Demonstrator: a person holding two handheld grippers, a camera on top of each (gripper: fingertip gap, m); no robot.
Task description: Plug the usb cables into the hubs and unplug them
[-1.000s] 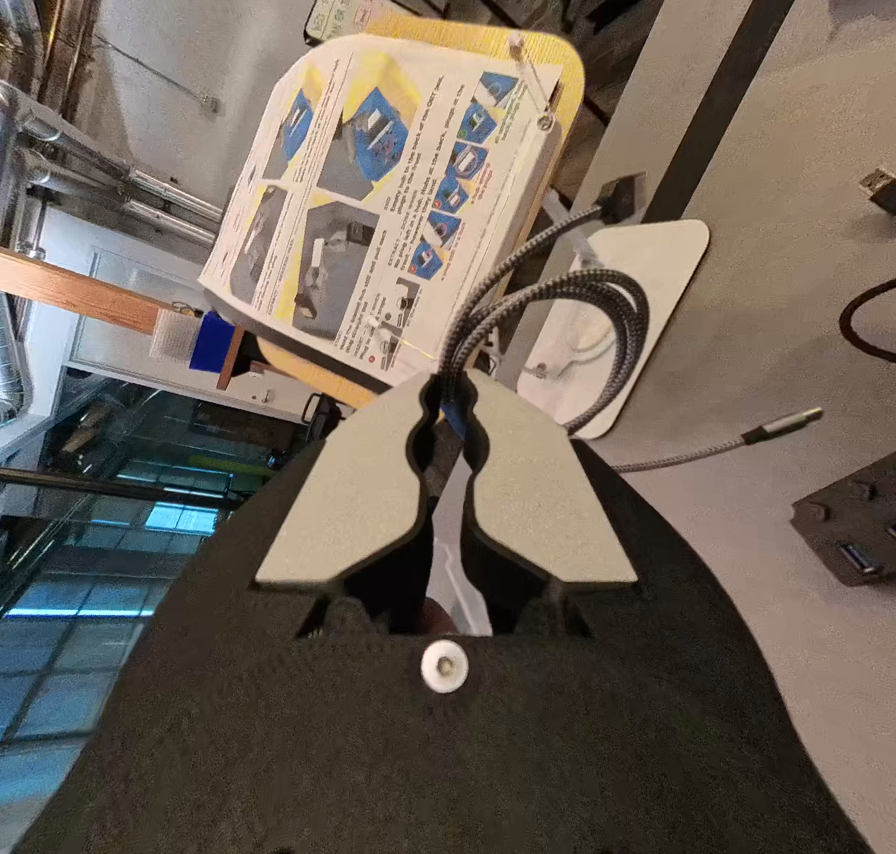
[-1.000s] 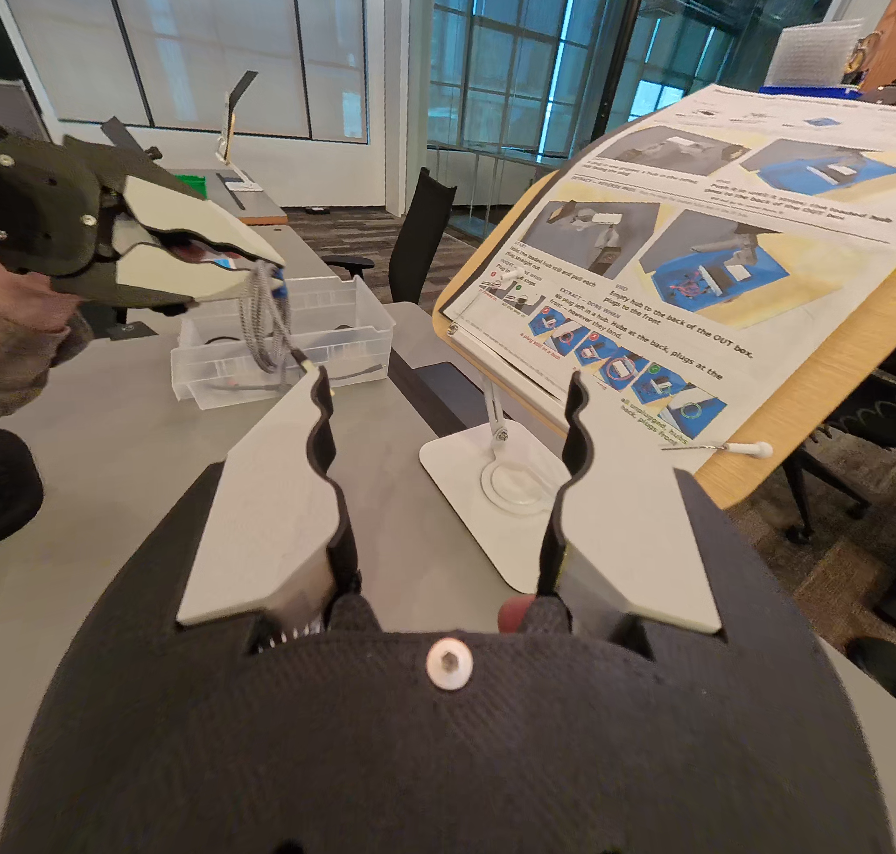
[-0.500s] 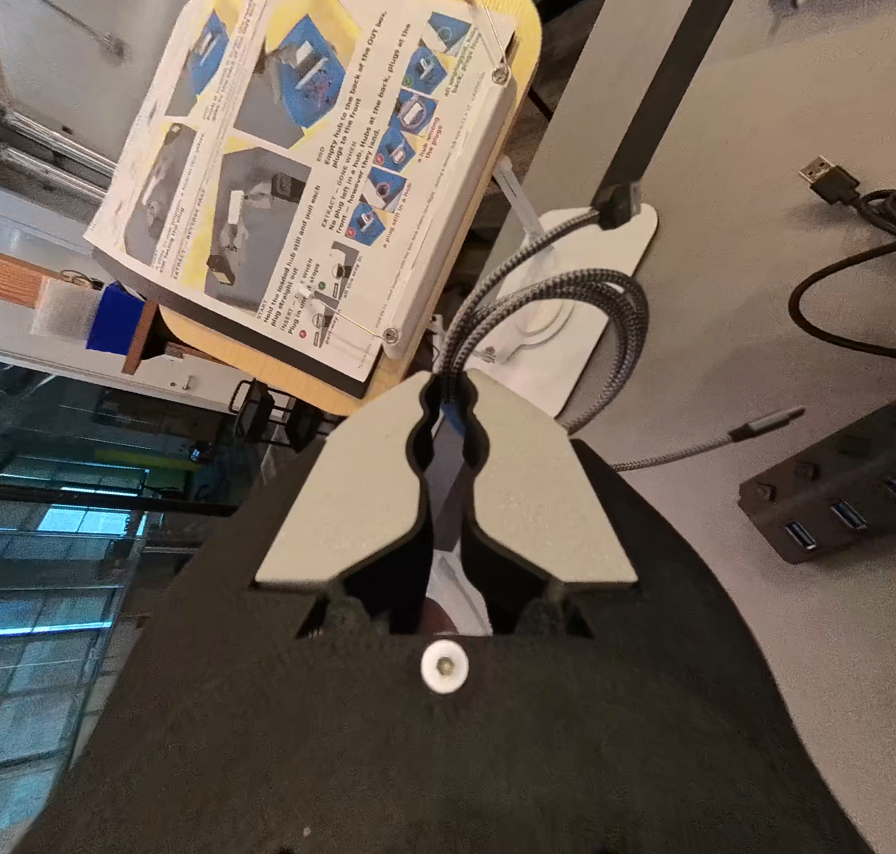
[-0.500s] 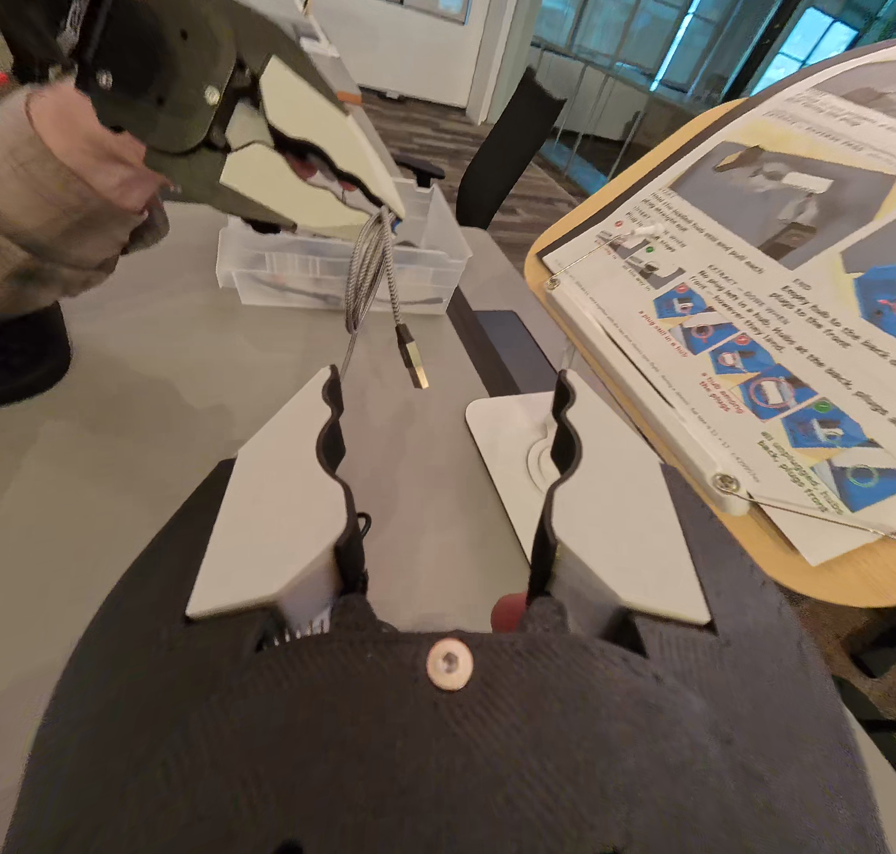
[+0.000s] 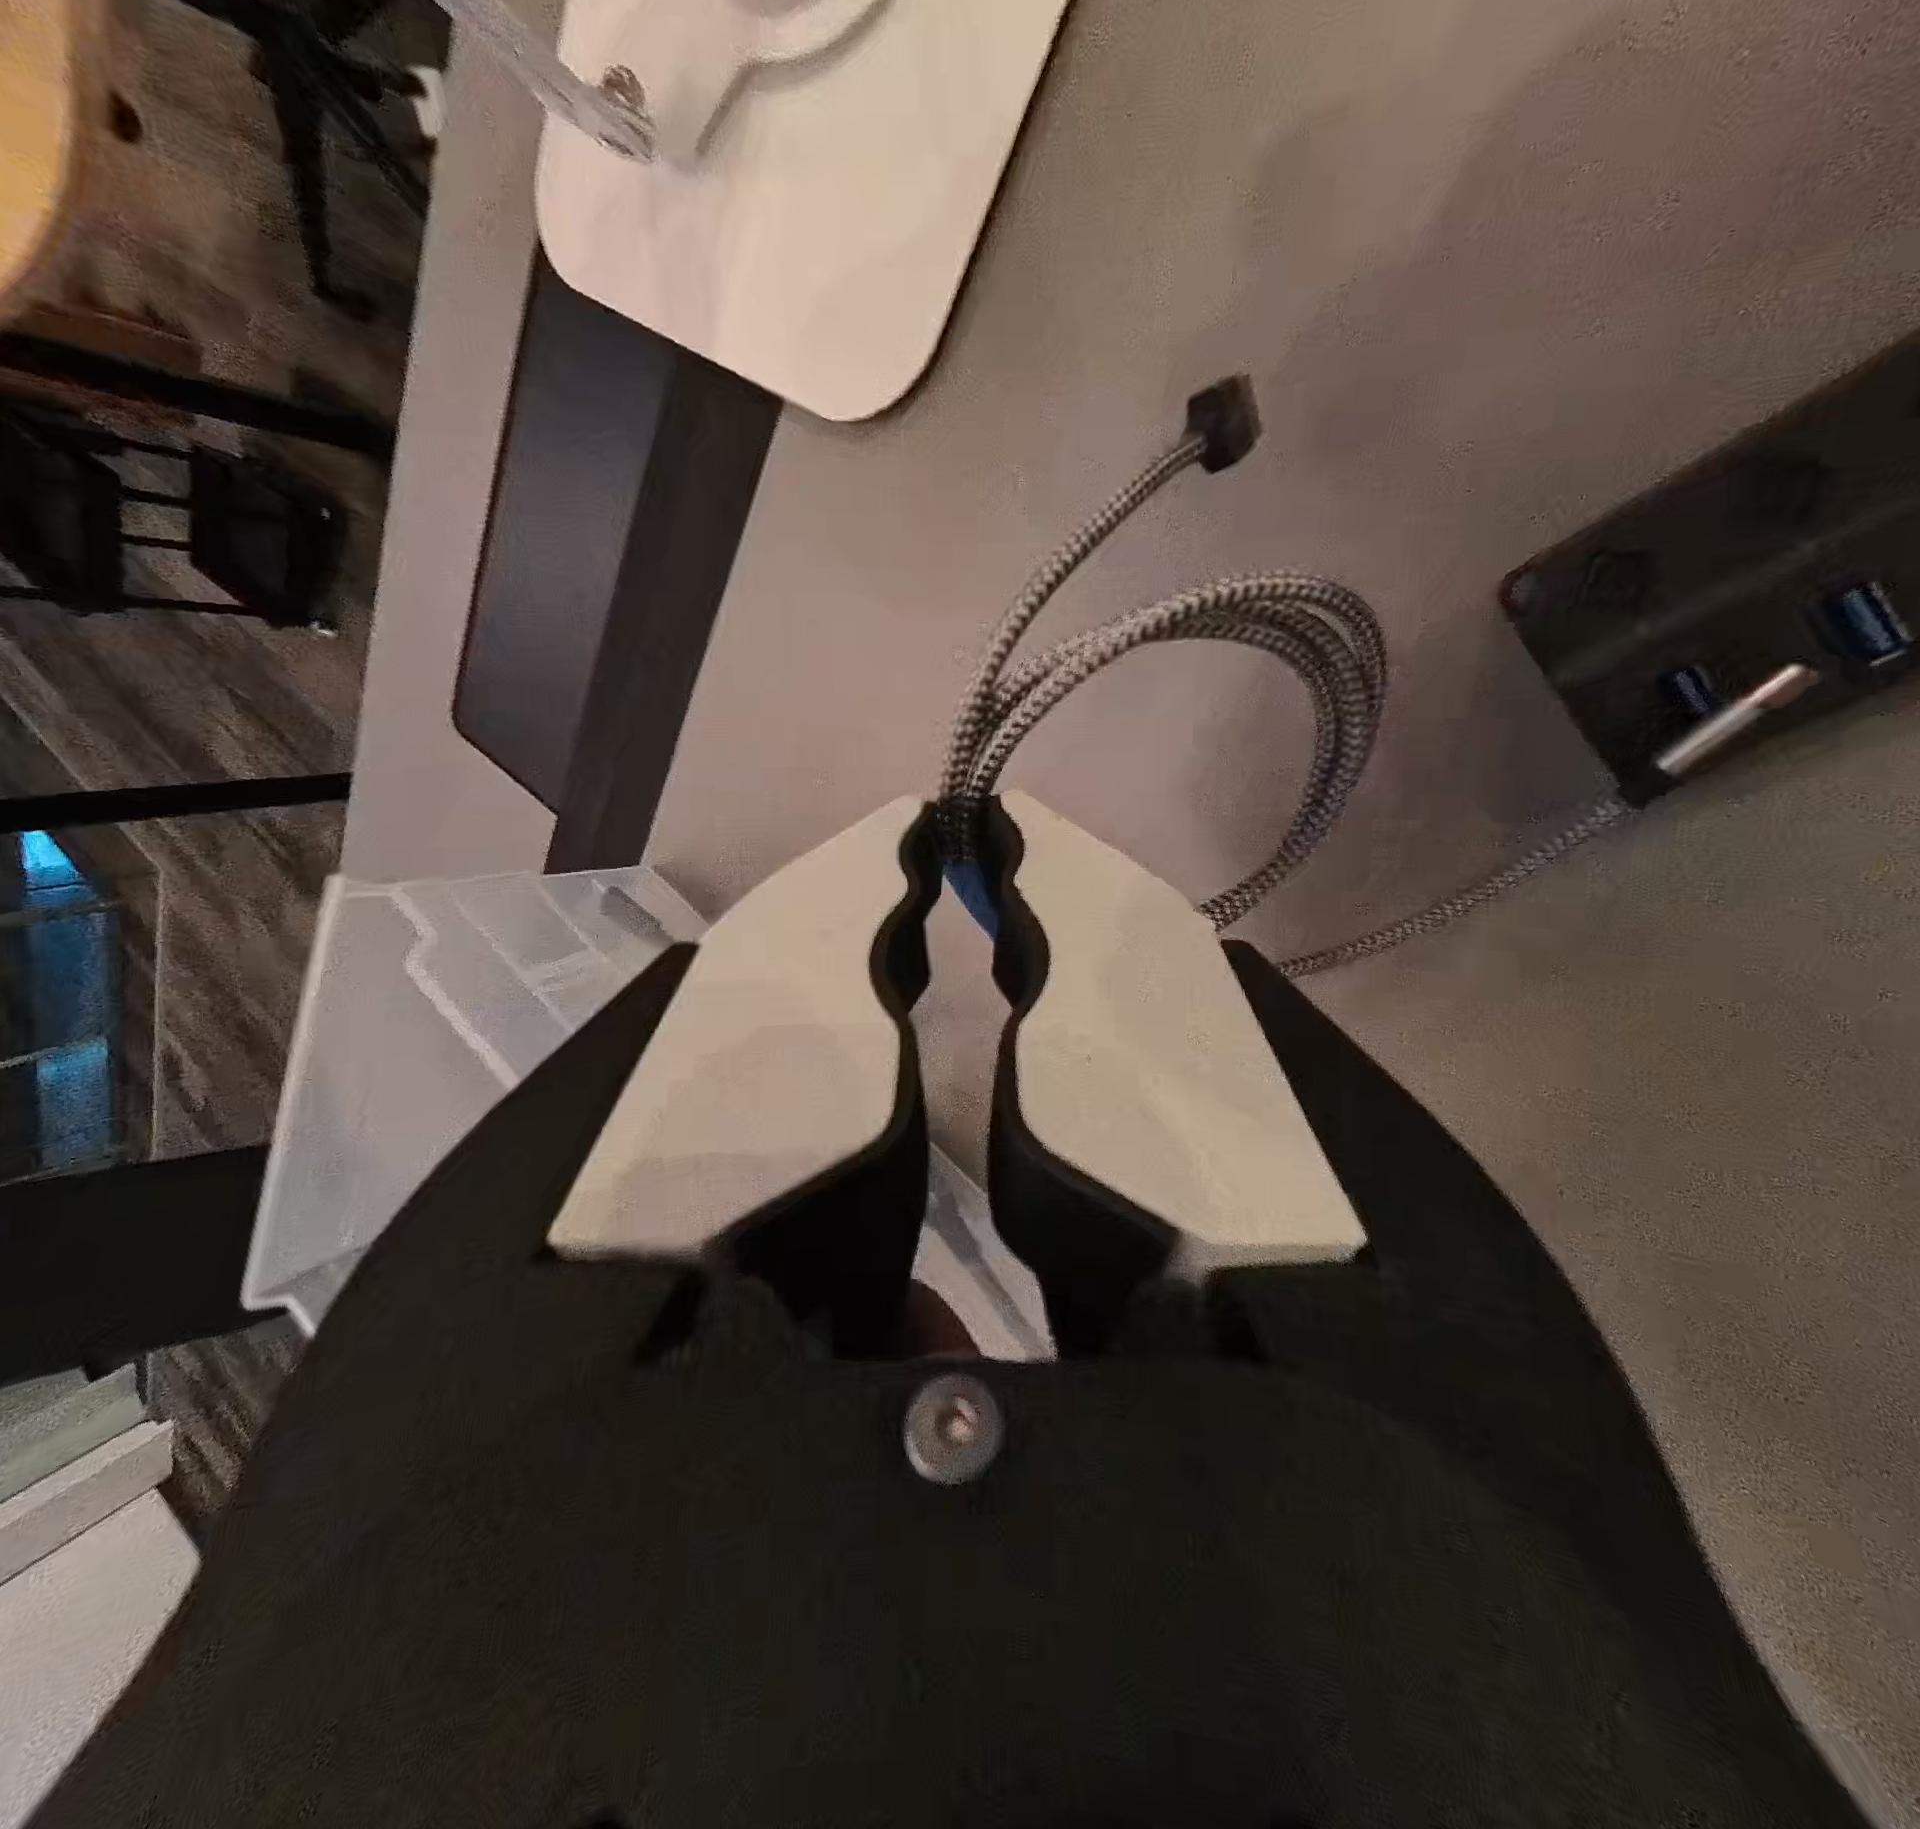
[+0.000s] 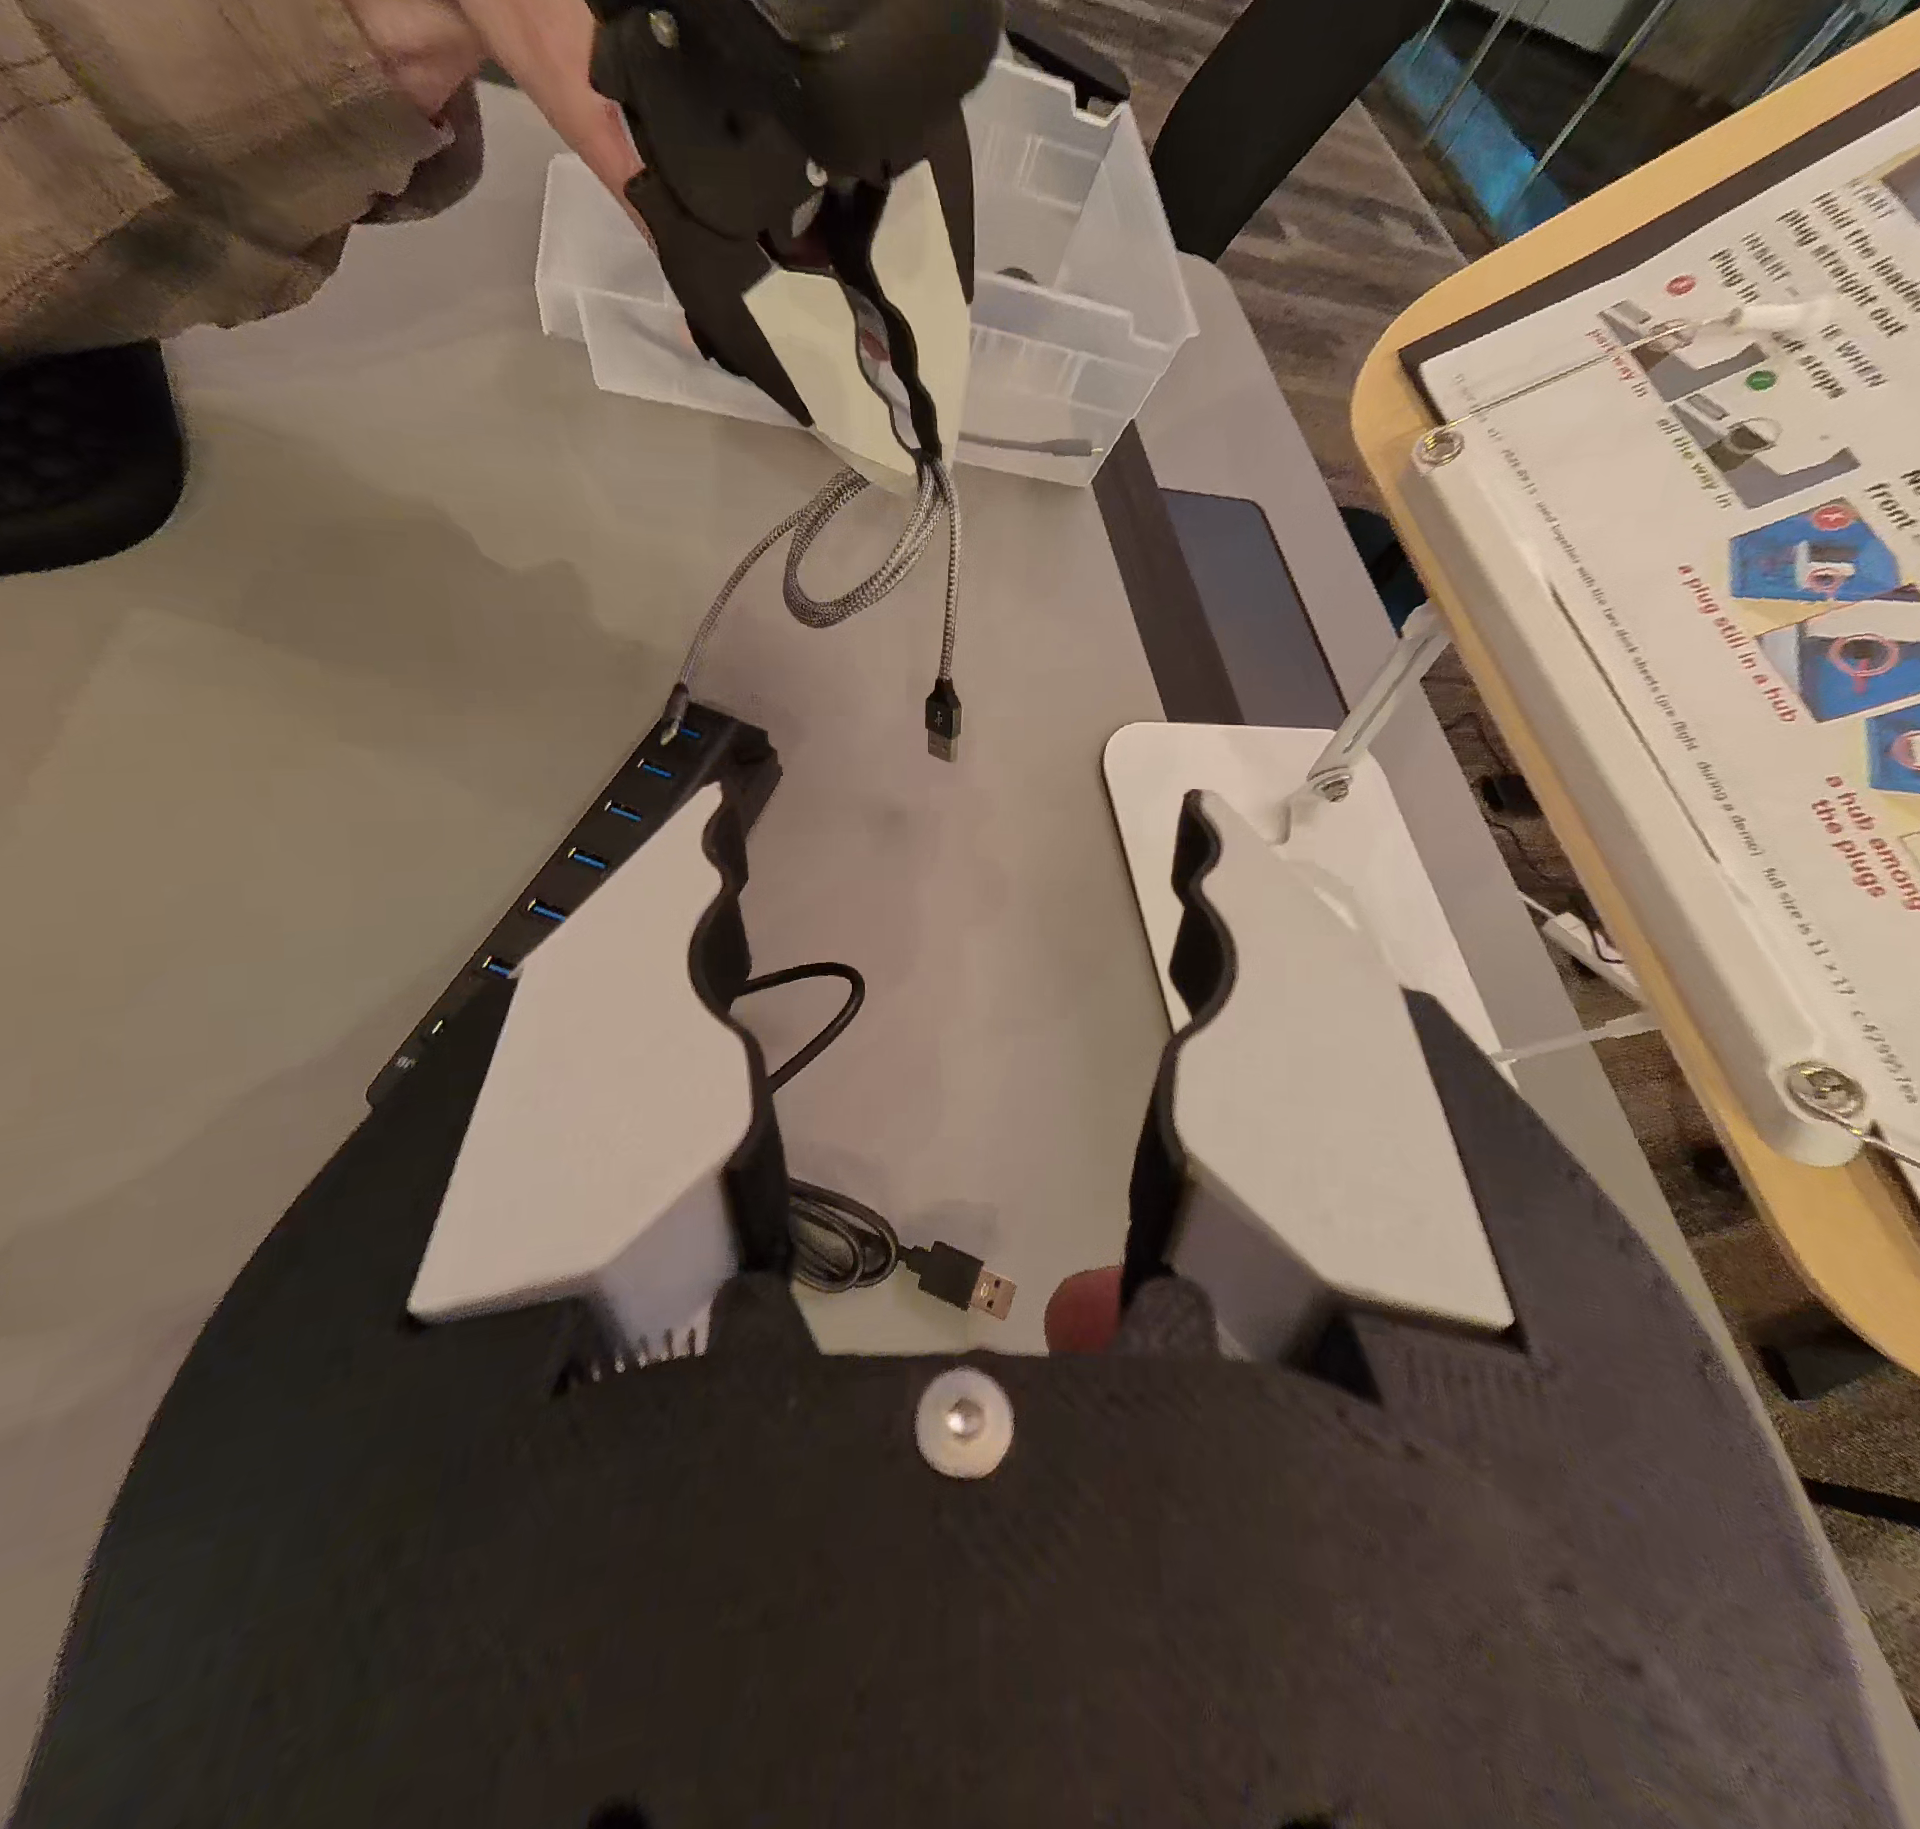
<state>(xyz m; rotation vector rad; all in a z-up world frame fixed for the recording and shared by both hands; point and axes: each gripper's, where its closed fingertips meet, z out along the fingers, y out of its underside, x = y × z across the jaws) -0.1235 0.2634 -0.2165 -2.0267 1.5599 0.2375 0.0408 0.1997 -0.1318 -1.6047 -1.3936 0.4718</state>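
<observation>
My left gripper (image 5: 961, 813) is shut on a coiled grey braided USB cable (image 5: 1320, 636) and holds it above the grey table. The cable's black USB plug (image 5: 1224, 425) hangs free; its other end lies at the black hub (image 5: 1756, 626). In the right wrist view the left gripper (image 6: 920, 454) holds the braided cable (image 6: 831, 574), whose plug (image 6: 943, 730) dangles over the table and whose other end reaches the hub's far port (image 6: 677, 725). The long black hub (image 6: 613, 823) has several blue ports. My right gripper (image 6: 961, 844) is open and empty, above a black cable with its plug (image 6: 961, 1286).
A clear plastic bin (image 6: 1049, 366) stands at the table's far side, also in the left wrist view (image 5: 416, 1031). A white stand base (image 6: 1226, 813) carries a wooden board with an instruction sheet (image 6: 1714, 574) at the right. A person's sleeve and hand (image 6: 260, 75) hold the left gripper. The grippers' ends are close to 20 cm from one another.
Both grippers have tilted down toward the table. The left gripper has come lower with the braided cable, nearer the hub. The right gripper stays open; hub and black cable have come into view.
</observation>
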